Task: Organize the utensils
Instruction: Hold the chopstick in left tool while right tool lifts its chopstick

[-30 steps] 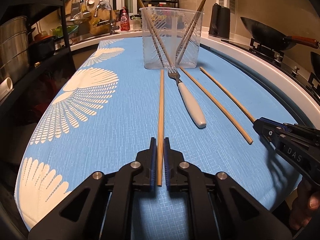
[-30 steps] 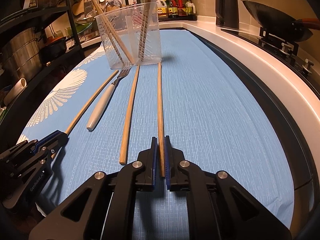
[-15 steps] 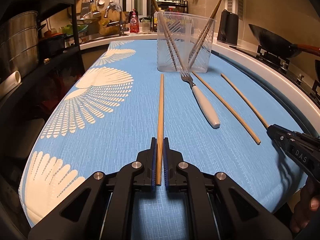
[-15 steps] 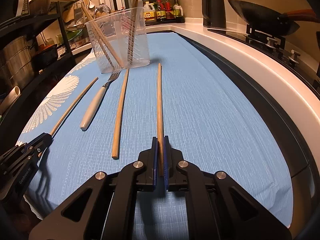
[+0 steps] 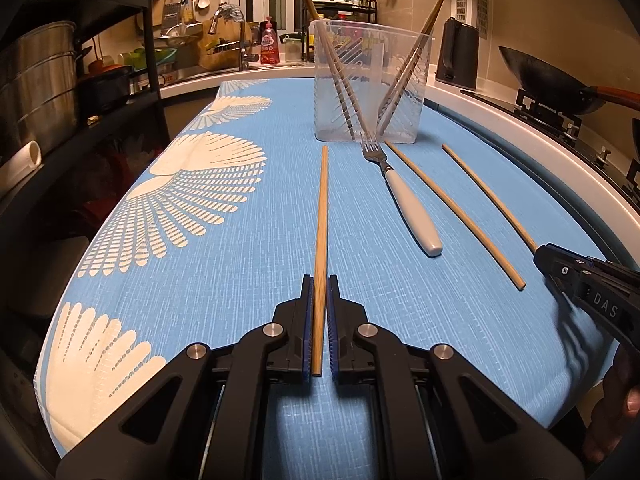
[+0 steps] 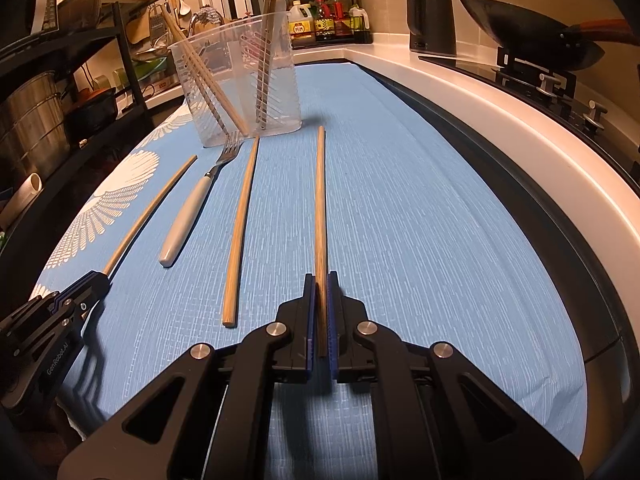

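My left gripper [image 5: 319, 280] is shut on the near end of a wooden chopstick [image 5: 322, 208] that points toward the clear plastic holder [image 5: 372, 84]. My right gripper [image 6: 320, 278] is shut on the near end of another chopstick [image 6: 320, 200]. Between them on the blue cloth lie a white-handled fork [image 5: 412, 212] and a loose chopstick [image 5: 452, 208]. The holder [image 6: 240, 84] has several chopsticks leaning in it. In the right wrist view the left gripper [image 6: 98, 280] shows at lower left, with the fork [image 6: 188, 216] and loose chopstick [image 6: 240, 232] beside it.
The blue cloth with white fan prints [image 5: 192, 208] covers the counter. A stove with a wok [image 6: 532, 36] runs along the right edge, with a black kettle [image 6: 430, 20] behind it. Dark shelves with pots [image 5: 36, 92] stand on the left. A sink [image 5: 240, 52] lies beyond.
The left wrist view has shifted a little, so the holder sits further right in it. Both grippers stay shut on their chopsticks; the fork and loose chopstick have not moved.
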Demonstrator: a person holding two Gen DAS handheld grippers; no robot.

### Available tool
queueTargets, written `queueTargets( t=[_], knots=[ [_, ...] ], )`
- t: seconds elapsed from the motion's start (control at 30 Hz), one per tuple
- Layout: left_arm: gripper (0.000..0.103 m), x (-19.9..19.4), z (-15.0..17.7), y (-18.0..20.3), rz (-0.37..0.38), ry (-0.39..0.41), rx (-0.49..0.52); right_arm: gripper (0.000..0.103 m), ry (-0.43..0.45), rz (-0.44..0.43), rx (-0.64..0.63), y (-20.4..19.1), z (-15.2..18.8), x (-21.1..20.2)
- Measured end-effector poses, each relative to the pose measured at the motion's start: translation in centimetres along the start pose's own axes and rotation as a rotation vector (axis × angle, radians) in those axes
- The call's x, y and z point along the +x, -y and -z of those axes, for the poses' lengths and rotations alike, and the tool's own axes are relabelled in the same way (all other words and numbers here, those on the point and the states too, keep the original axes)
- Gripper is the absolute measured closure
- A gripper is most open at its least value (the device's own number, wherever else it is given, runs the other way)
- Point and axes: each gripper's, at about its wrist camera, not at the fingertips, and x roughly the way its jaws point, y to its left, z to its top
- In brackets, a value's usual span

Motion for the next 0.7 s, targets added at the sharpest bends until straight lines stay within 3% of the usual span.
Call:
queueTargets(
  t=[0.7],
  knots=[
    [0.096,0.4,-0.15,0.28,-0.004,-0.002,0.017,0.097,-0.004,0.002,-0.007,0.2,-0.1,0.02]
  ],
)
